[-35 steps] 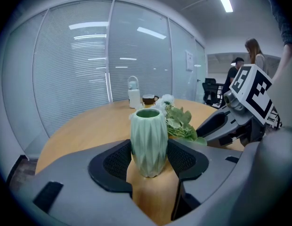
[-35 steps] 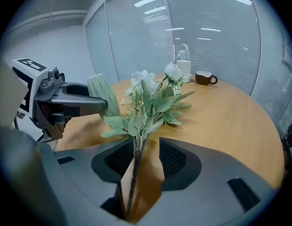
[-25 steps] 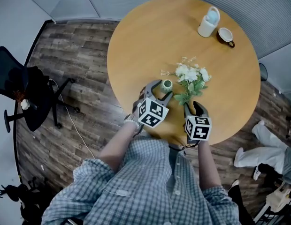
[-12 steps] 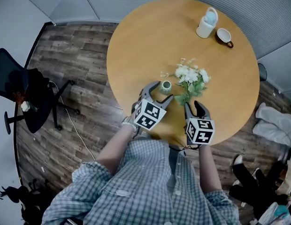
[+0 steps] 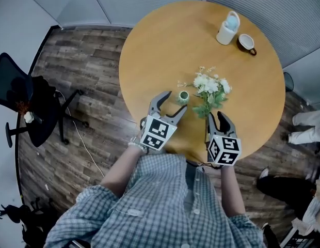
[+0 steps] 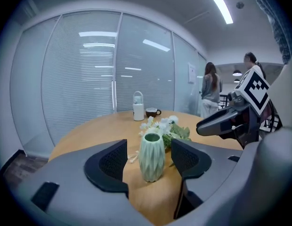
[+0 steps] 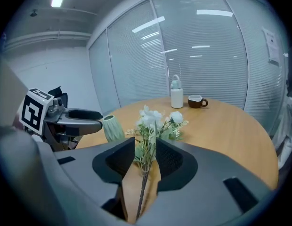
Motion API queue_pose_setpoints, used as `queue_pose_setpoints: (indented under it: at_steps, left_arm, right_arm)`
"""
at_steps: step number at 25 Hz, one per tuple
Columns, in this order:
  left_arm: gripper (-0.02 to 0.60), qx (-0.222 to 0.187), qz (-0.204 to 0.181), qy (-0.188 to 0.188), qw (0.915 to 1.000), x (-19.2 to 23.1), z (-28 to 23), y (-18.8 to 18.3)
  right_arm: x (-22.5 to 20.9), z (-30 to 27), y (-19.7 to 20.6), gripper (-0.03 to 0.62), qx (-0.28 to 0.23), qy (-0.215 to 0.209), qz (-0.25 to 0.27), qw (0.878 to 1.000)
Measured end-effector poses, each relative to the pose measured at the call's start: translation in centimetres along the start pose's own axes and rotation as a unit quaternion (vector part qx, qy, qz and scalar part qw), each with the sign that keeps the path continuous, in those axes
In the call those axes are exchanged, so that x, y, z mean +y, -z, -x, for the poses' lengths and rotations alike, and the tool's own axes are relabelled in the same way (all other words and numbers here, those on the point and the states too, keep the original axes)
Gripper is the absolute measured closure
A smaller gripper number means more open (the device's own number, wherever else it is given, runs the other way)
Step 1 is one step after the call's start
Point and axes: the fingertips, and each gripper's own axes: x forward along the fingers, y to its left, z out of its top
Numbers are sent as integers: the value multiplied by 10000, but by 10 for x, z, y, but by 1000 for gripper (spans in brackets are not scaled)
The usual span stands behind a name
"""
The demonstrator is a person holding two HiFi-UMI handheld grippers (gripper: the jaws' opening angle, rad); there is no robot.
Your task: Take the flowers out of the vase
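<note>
Vase (image 5: pixel 184 95) left of flowers (image 5: pixel 210 84), on table (image 5: pixel 165 40)

no readable text, labels or numbers

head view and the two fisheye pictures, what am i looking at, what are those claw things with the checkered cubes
There is no robot here. A person holds a two-jaw gripper in each hand, and the marker cubes are parts of those grippers. The head view looks down from a camera on the person's head. The other two views come from a camera riding on each gripper, looking along its jaws.

On the round table stand a small green vase, a white container and a dark cup. The flowers lie beside the vase, already out of it.

The left gripper has just been opening its jaws; they stand wide, with the vase between them untouched. The right gripper has its jaws apart too, the stem showing between them unpinched. Neither holds anything.
</note>
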Motion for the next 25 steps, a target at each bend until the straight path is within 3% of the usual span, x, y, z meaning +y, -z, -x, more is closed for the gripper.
queue_pose_setpoints:
  at_steps: [3,6,10,15,20,25]
  left_arm:
    - [301,-220,-56,-54,9997,4,9,-18]
    - [360,-418,-150,-135,9989,7,17,-37]
    - [399,-674,-279,-246,9970,7,27,-62]
    - [532,-911,-372,-391,9944,10,41,-90]
    - [572,-1109,-385,-347,9925,5,50,-115]
    - [572,-1179,-138,-297,9925,-1,64,-127]
  right_arm:
    - [-2,9,-13,518,-236,117,-23,9997]
    - [-2,19,-30,567,-508,155,-91,9985]
    - [3,33,-57,579,-930,73,-162,9955]
    - [13,51,-88,583,-1357,-78,-118,9907]
    - [17,65,-108,585,-1645,-169,-103,9862]
    - [20,77,-117,585,-1707,-161,-75,9852]
